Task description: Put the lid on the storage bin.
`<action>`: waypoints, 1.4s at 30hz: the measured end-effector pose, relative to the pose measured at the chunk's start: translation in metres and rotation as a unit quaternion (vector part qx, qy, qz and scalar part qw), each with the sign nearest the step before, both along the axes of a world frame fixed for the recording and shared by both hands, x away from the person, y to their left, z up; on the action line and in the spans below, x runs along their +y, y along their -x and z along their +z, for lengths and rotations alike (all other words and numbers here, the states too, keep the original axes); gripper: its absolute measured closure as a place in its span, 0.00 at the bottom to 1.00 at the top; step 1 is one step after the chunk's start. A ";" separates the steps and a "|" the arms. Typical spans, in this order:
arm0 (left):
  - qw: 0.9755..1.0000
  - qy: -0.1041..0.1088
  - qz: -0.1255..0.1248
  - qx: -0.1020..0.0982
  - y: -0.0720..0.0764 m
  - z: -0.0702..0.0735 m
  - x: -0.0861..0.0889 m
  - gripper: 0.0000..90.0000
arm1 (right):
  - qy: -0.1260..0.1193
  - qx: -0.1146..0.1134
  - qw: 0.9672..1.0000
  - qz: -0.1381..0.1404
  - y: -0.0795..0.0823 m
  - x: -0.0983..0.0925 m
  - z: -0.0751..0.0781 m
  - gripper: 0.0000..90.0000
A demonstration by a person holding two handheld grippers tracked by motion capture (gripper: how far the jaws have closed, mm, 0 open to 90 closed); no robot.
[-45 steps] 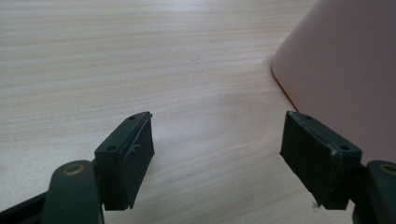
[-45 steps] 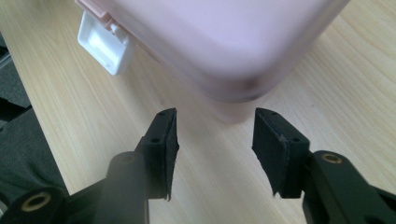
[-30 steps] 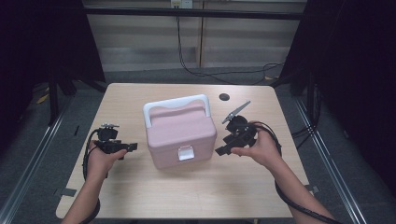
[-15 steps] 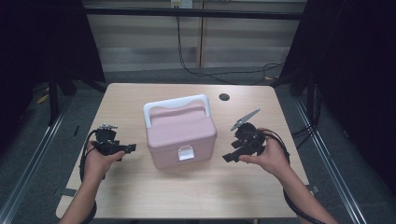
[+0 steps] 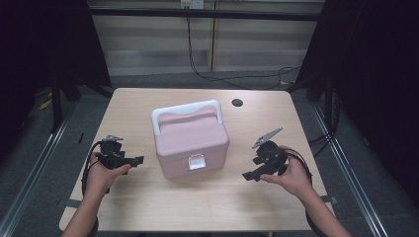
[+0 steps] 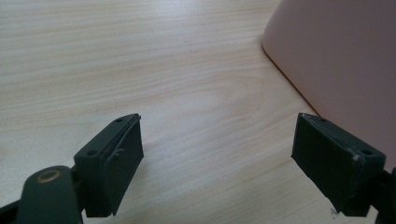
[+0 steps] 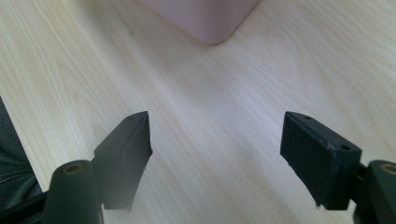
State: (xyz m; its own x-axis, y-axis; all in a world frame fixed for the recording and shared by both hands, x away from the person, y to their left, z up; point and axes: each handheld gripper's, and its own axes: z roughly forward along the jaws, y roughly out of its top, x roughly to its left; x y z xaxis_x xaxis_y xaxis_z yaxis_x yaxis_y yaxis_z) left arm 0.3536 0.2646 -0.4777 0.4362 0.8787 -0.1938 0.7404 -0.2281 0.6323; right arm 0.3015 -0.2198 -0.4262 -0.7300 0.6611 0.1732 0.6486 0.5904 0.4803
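Pink lidded box (image 5: 191, 146) sits mid-bench (image 5: 276, 123) between my hands, handle seemingly folded back. My left gripper (image 5: 132, 160) and right gripper (image 5: 250, 175) flank it, jaws just spreading wide, released, nothing between them.

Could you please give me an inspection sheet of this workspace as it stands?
Surface: light wooden table, dark round hole near the far edge.
Job's things: pink box, lid down, white handle up, white latch in front.
Clutter: nothing seen.
Grippers: left gripper and right gripper flank the box, both open, empty; jaws just opened wider.
Cables: black cable on the floor behind.
Surroundings: dark curtains.
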 end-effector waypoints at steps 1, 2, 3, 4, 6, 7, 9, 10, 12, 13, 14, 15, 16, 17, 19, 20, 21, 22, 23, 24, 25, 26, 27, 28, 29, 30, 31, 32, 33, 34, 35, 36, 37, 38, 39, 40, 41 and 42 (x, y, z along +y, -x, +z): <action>1.000 -0.003 -0.001 0.000 0.000 -0.001 0.000 0.18 | -0.001 0.000 1.000 -0.001 0.001 -0.002 -0.003 0.27; 1.000 -0.003 -0.004 0.000 0.001 -0.002 0.001 0.18 | 0.000 0.000 1.000 -0.004 0.002 -0.004 -0.006 0.27; 1.000 -0.005 -0.008 0.001 0.002 -0.002 0.001 0.18 | 0.001 0.001 1.000 -0.004 0.003 -0.006 -0.010 0.27; 1.000 -0.007 -0.009 -0.001 0.002 -0.003 0.002 0.18 | 0.004 0.002 1.000 -0.004 0.004 -0.008 -0.013 0.27; 1.000 -0.006 -0.010 -0.002 0.003 -0.005 0.002 0.18 | 0.004 0.005 1.000 -0.007 0.007 -0.012 -0.019 0.26; 1.000 -0.007 -0.011 -0.002 0.004 -0.005 0.003 0.18 | 0.003 0.006 1.000 -0.010 0.007 -0.015 -0.022 0.26; 1.000 -0.010 -0.014 -0.008 0.005 -0.007 0.004 0.18 | 0.002 0.001 1.000 -0.016 0.010 -0.019 -0.027 0.26; 1.000 -0.011 -0.016 -0.009 0.005 -0.008 0.005 0.18 | 0.002 0.001 1.000 -0.018 0.011 -0.021 -0.030 0.26; 1.000 -0.011 -0.016 -0.012 0.006 -0.009 0.005 0.18 | -0.001 -0.003 1.000 -0.021 0.012 -0.025 -0.034 0.26; 1.000 -0.010 -0.016 -0.013 0.006 -0.010 0.005 0.18 | -0.003 -0.001 1.000 -0.022 0.013 -0.026 -0.037 0.26; 1.000 -0.009 -0.016 -0.016 0.007 -0.012 0.005 0.18 | 0.000 -0.001 1.000 -0.021 0.014 -0.028 -0.039 0.26; 1.000 -0.011 -0.017 -0.018 0.007 -0.013 0.005 0.18 | 0.003 -0.006 1.000 -0.021 0.014 -0.029 -0.042 0.26; 1.000 -0.013 -0.019 -0.020 0.007 -0.014 0.006 0.18 | 0.004 -0.004 1.000 -0.022 0.014 -0.030 -0.043 0.26; 1.000 -0.015 -0.016 -0.022 0.008 -0.015 0.007 0.18 | 0.005 -0.003 1.000 -0.023 0.015 -0.030 -0.044 0.26; 0.999 -0.019 -0.018 -0.025 0.008 -0.016 0.008 0.18 | 0.004 -0.012 1.000 -0.022 0.016 -0.032 -0.046 0.26; 0.999 -0.022 -0.017 -0.025 0.009 -0.017 0.008 0.18 | 0.003 -0.011 1.000 -0.022 0.016 -0.032 -0.048 0.26; 0.999 -0.023 -0.018 -0.025 0.009 -0.018 0.008 0.18 | 0.004 -0.007 1.000 -0.021 0.016 -0.033 -0.050 0.25; 0.999 -0.026 -0.021 -0.027 0.010 -0.018 0.008 0.18 | 0.007 -0.001 1.000 -0.020 0.017 -0.033 -0.053 0.25; 0.999 -0.027 -0.021 -0.029 0.010 -0.019 0.009 0.18 | 0.011 -0.004 1.000 -0.015 0.017 -0.034 -0.056 0.24; 0.999 -0.025 -0.018 -0.030 0.010 -0.020 0.009 0.18 | 0.010 -0.009 1.000 -0.016 0.018 -0.034 -0.058 0.23; 0.999 -0.027 -0.023 -0.028 0.010 -0.021 0.010 0.18 | 0.009 -0.011 1.000 -0.015 0.018 -0.034 -0.058 0.24; 0.999 -0.025 -0.025 -0.034 0.010 -0.022 0.010 0.17 | 0.007 -0.013 1.000 -0.013 0.019 -0.035 -0.058 0.25; 0.999 -0.027 -0.026 -0.038 0.010 -0.022 0.011 0.17 | 0.007 -0.018 1.000 -0.011 0.019 -0.035 -0.059 0.25; 0.998 -0.027 -0.027 -0.040 0.011 -0.023 0.011 0.17 | 0.006 -0.019 1.000 -0.012 0.020 -0.036 -0.059 0.24; 0.998 -0.028 -0.028 -0.043 0.011 -0.023 0.011 0.17 | 0.005 -0.025 1.000 -0.007 0.021 -0.036 -0.060 0.23; 0.998 -0.031 -0.030 -0.047 0.012 -0.024 0.012 0.17 | 0.004 -0.033 0.999 -0.005 0.022 -0.036 -0.061 0.23; 0.998 -0.033 -0.036 -0.048 0.012 -0.024 0.012 0.17 | -0.001 -0.041 0.999 -0.005 0.024 -0.037 -0.062 0.23; 0.997 -0.038 -0.037 -0.055 0.013 -0.025 0.011 0.17 | -0.004 -0.050 0.999 -0.001 0.024 -0.038 -0.064 0.22; 0.996 -0.042 -0.042 -0.061 0.015 -0.026 0.011 0.17 | -0.006 -0.060 0.998 0.002 0.026 -0.038 -0.065 0.22; 0.996 -0.042 -0.043 -0.062 0.015 -0.027 0.011 0.16 | -0.004 -0.069 0.998 0.003 0.028 -0.039 -0.066 0.22; 0.996 -0.042 -0.045 -0.064 0.015 -0.027 0.010 0.15 | -0.003 -0.077 0.997 0.007 0.028 -0.039 -0.067 0.22; 0.995 -0.047 -0.046 -0.069 0.016 -0.028 0.010 0.15 | -0.003 -0.084 0.996 0.008 0.029 -0.039 -0.068 0.22; 0.995 -0.052 -0.049 -0.073 0.017 -0.029 0.009 0.14 | 0.001 -0.093 0.996 0.011 0.030 -0.039 -0.069 0.21; 0.994 -0.056 -0.051 -0.078 0.018 -0.030 0.008 0.14 | -0.003 -0.097 0.995 0.011 0.031 -0.039 -0.070 0.20; 0.994 -0.056 -0.051 -0.079 0.018 -0.030 0.008 0.13 | -0.005 -0.100 0.995 0.008 0.032 -0.040 -0.071 0.20; 0.994 -0.053 -0.051 -0.082 0.018 -0.031 0.007 0.11 | -0.012 -0.103 0.995 0.009 0.032 -0.041 -0.072 0.20; 0.994 -0.055 -0.054 -0.084 0.018 -0.032 0.007 0.09 | -0.013 -0.106 0.994 0.007 0.033 -0.042 -0.072 0.20; 0.993 -0.055 -0.053 -0.085 0.019 -0.032 0.006 0.08 | -0.020 -0.111 0.994 0.005 0.033 -0.043 -0.074 0.19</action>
State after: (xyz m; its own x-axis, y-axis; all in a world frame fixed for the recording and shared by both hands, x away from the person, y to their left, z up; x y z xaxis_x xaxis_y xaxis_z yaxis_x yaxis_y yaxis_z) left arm 0.3348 0.2707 -0.5100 0.5450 0.8383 -0.0145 0.5941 -0.3739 0.7122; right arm 0.2683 -0.2625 -0.4999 -0.7602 0.6489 0.0326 0.5172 0.5741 0.6348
